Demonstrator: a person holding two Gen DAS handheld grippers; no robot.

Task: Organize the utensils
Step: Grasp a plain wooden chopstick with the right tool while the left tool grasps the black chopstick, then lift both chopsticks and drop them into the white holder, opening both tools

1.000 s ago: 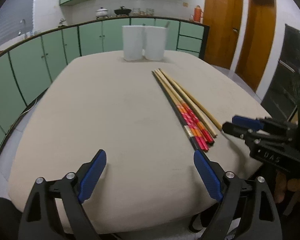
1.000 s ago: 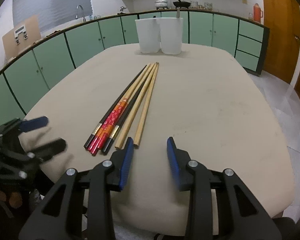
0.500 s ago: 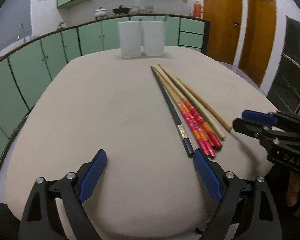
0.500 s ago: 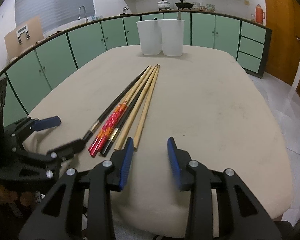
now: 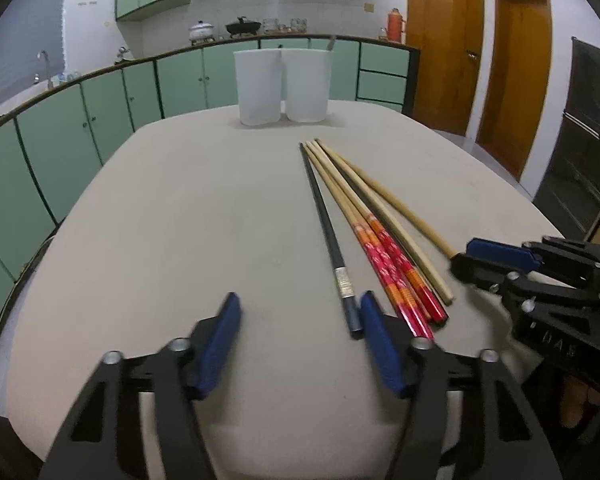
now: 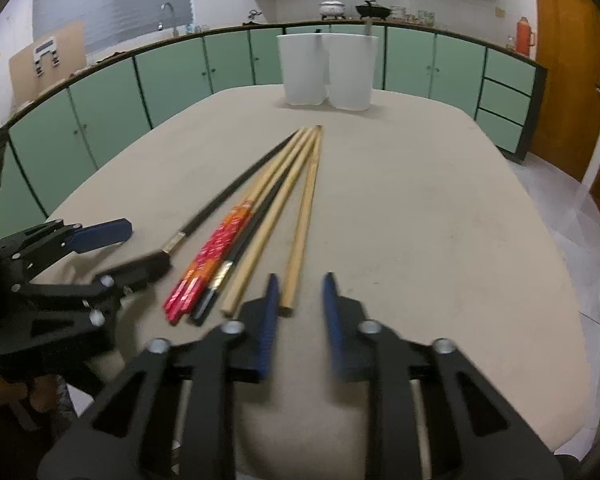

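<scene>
Several chopsticks (image 5: 364, 224) lie fanned on the beige table (image 5: 180, 220): black, red-patterned and plain wooden ones, also in the right wrist view (image 6: 260, 216). Two white cups (image 5: 282, 86) stand side by side at the far edge, also seen in the right wrist view (image 6: 328, 74). My left gripper (image 5: 300, 320) is open and empty, its right finger beside the near end of a black chopstick. My right gripper (image 6: 300, 300) is open with a narrow gap, empty, its left finger at the near end of a wooden chopstick.
Green kitchen cabinets (image 5: 80, 128) curve behind the table. Wooden doors (image 5: 472, 60) stand at the right. The table's near edge lies just under both grippers.
Both grippers have moved forward to the chopsticks' near ends. The left gripper's jaws have narrowed from wide open. The chopsticks have not moved.
</scene>
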